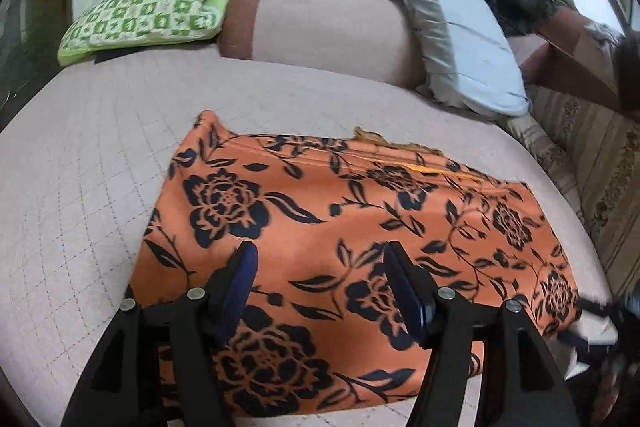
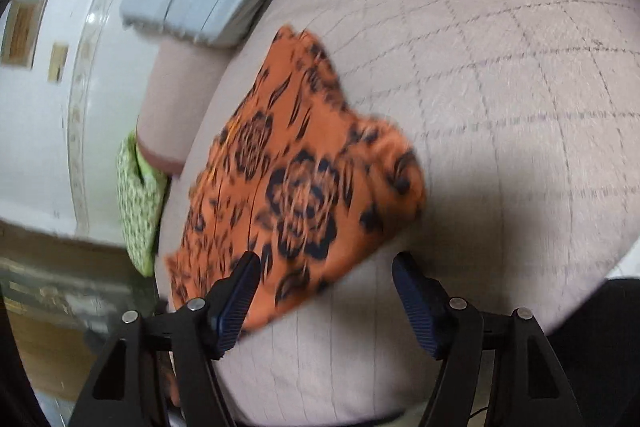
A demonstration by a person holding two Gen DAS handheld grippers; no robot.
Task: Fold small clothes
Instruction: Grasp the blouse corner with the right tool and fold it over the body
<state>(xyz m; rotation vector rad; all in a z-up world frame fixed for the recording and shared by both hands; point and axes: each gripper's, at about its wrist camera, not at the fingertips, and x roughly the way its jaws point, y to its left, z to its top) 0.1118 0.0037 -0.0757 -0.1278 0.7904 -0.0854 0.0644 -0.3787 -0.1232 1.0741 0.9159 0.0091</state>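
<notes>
A: Garment (image 1: 352, 247), orange floral, lies flat on the quilted bed (image 1: 100, 167), already doubled over by the look of it. Left hand-held gripper (image 1: 320, 259) hovers above it, released, nothing held.

B: Right hand-held gripper (image 2: 326, 275) too, spread wide, just off the cloth's near edge.

A: Next fold, I'd guess: pinch both layers at the corners, lift low, keep edges lined up.

B: Left view shows the frayed far hem and pillows (image 1: 460, 39). Right view is blurred but shows bare bed beside the cloth.
</notes>
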